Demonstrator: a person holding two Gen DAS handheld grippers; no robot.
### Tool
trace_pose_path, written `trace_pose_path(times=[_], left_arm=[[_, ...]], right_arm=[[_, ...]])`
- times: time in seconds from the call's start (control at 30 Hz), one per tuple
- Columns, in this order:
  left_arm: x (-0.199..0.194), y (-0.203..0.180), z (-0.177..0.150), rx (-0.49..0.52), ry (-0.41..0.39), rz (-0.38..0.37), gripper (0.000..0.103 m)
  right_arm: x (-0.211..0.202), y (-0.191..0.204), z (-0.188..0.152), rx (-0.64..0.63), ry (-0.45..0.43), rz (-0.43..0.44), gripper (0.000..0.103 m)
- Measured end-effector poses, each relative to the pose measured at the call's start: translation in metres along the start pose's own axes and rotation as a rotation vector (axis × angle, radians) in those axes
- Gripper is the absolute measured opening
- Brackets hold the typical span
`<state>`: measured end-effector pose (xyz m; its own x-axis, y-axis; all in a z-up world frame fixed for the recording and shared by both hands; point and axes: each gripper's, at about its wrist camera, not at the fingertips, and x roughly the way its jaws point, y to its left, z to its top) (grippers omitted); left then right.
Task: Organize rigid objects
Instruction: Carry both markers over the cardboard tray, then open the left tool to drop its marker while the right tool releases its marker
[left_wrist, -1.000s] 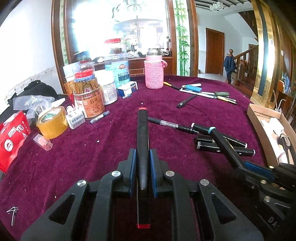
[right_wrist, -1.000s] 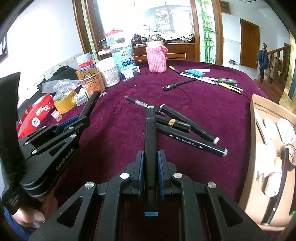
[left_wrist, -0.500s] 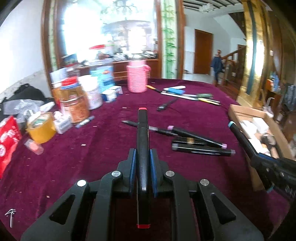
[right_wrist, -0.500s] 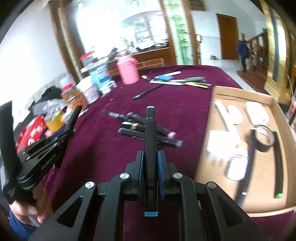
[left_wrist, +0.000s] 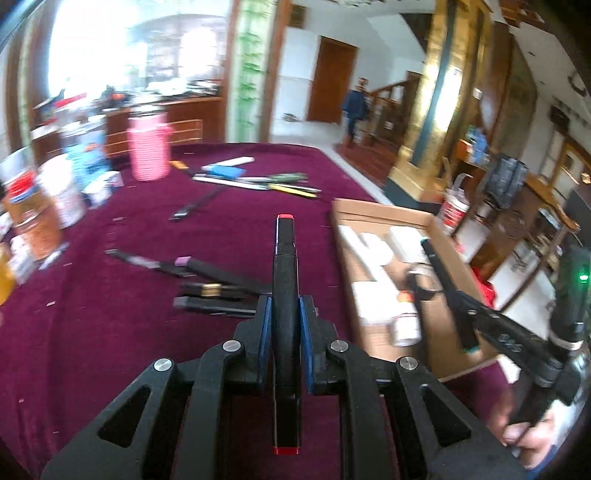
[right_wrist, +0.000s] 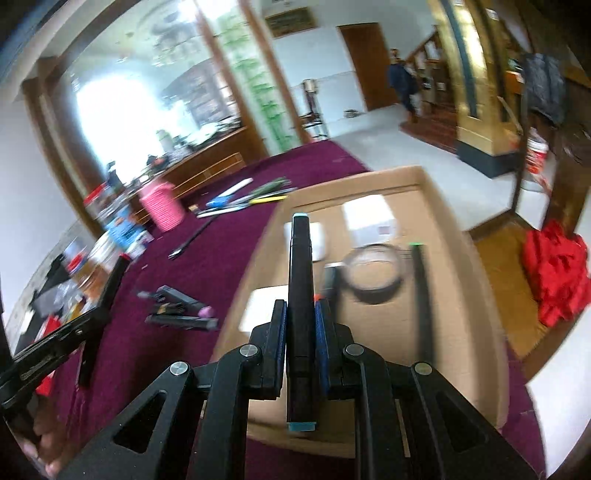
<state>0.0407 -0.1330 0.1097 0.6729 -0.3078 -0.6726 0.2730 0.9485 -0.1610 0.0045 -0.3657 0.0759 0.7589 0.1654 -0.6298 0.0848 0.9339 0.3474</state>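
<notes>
In the left wrist view a red-capped marker (left_wrist: 284, 280) is clamped in the closed left gripper (left_wrist: 284, 325) above the purple surface (left_wrist: 110, 332), while in the right wrist view a blue-capped marker (right_wrist: 301, 295) is gripped tight by the right gripper (right_wrist: 301, 328) over the cardboard box (right_wrist: 454, 295), where it should be lowered flat before release.

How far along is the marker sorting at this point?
Done: a green-tipped marker already lies in the cardboard box. In hand: the right tongs grip a blue-capped marker above the box, and the left tongs grip a red-capped marker over the cloth. Left: three loose markers and more pens further back.
</notes>
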Motion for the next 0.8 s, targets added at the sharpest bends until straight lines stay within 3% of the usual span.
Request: trace_pose_path(times=[0.2, 0.33, 0.5, 0.8], left_arm=[[0.025, -0.062, 0.009, 0.063, 0.07, -0.148, 0.012], [0.05, -0.087, 0.009, 0.064, 0.139, -0.208, 0.012], [0.078, -0.1, 0.009, 0.053, 0.192, -0.2, 0.012], [0.107, -0.096, -0.002, 0.017, 0.25, -0.177, 0.012]], right_arm=[[0.0, -0.03, 0.001, 0.067, 0.005, -0.059, 0.013], [0.0, -0.041, -0.003, 0.092, 0.012, -0.08, 0.013], [0.003, -0.048, -0.003, 0.106, 0.013, -0.13, 0.013], [0.01, -0.049, -0.004, 0.106, 0.04, -0.14, 0.013]])
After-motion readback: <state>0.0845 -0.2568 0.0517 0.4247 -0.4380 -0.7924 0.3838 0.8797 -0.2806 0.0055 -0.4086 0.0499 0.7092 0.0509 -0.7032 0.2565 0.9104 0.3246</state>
